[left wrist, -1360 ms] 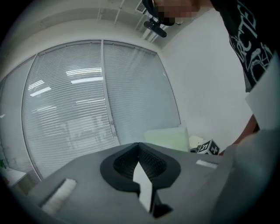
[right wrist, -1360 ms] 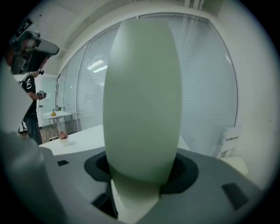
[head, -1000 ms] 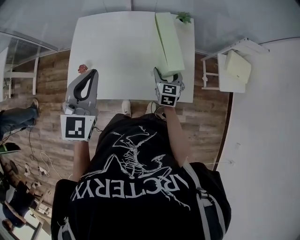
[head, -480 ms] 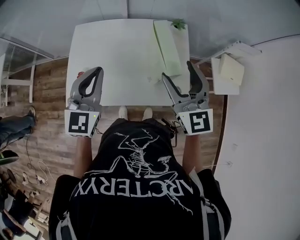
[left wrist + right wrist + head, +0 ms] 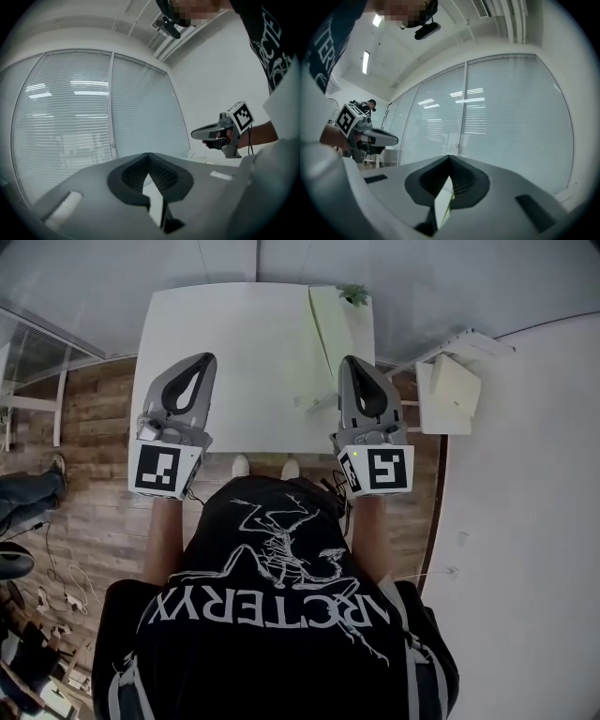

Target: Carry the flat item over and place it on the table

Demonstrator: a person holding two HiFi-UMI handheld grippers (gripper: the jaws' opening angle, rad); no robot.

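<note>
Nearest the head camera, the person's black printed T-shirt (image 5: 272,615) fills the lower part of the view, with both forearms reaching forward from it. Just ahead, the left gripper (image 5: 208,357) is held over the left front edge of the white table (image 5: 234,343). Its jaws are pressed together at the tips and there is nothing between them. The right gripper (image 5: 349,360) is held level with it over the table's right front edge. Its jaws are closing right down, the tips meet, and it grips nothing. Each gripper's own view looks out level at blind-covered windows (image 5: 511,117) rather than down at the tabletop, and each shows the other gripper off to one side.

Beyond the right gripper, the flat item (image 5: 333,329), a pale green board, lies on the right part of the table. Its long side runs away from the person, and in the head view its near end is overlapped by the right gripper's tips. At its far end, by the table's back edge, stands a small green plant (image 5: 354,293). To the right of the table is a white shelf unit (image 5: 450,390), and wooden floor (image 5: 84,484) shows to the left.
</note>
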